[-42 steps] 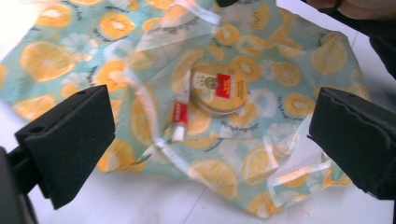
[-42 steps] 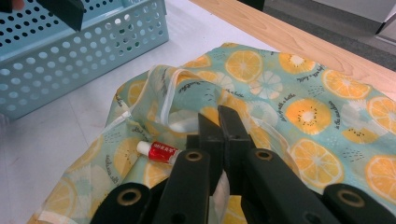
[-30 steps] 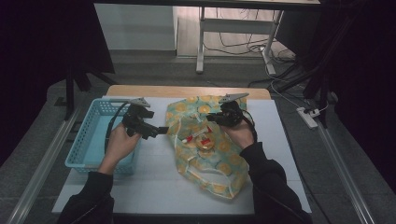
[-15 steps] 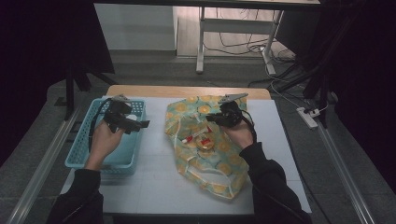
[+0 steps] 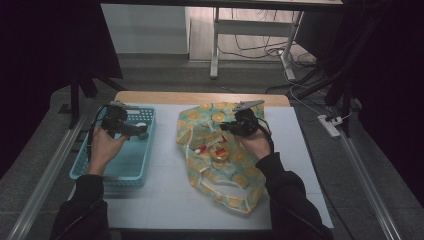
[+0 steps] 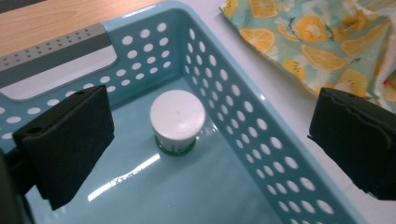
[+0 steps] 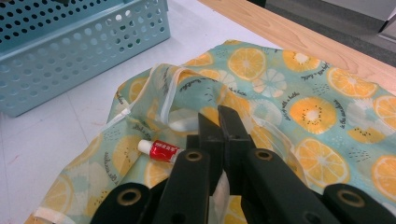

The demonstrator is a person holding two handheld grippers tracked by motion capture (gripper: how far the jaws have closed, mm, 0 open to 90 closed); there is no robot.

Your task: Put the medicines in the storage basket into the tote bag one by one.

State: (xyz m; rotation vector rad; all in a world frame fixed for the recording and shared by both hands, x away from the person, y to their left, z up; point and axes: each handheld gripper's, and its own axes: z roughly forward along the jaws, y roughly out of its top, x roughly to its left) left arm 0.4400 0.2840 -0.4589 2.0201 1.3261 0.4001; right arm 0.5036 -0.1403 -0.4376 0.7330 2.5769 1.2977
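The left gripper (image 6: 205, 140) hangs over the blue basket (image 6: 243, 116) with jaws wide apart; the white-lidded cup (image 6: 177, 120) stands upright on the basket floor between and beyond them (untouched). The right gripper (image 7: 218, 122), jaws together, pinches the orange-print bag (image 7: 299, 93).

L gripper (image 5: 131, 131) hovers over blue basket (image 5: 95, 172) at table's left edge; R gripper (image 5: 231, 126) on fruit-print bag (image 5: 227, 177), centre.
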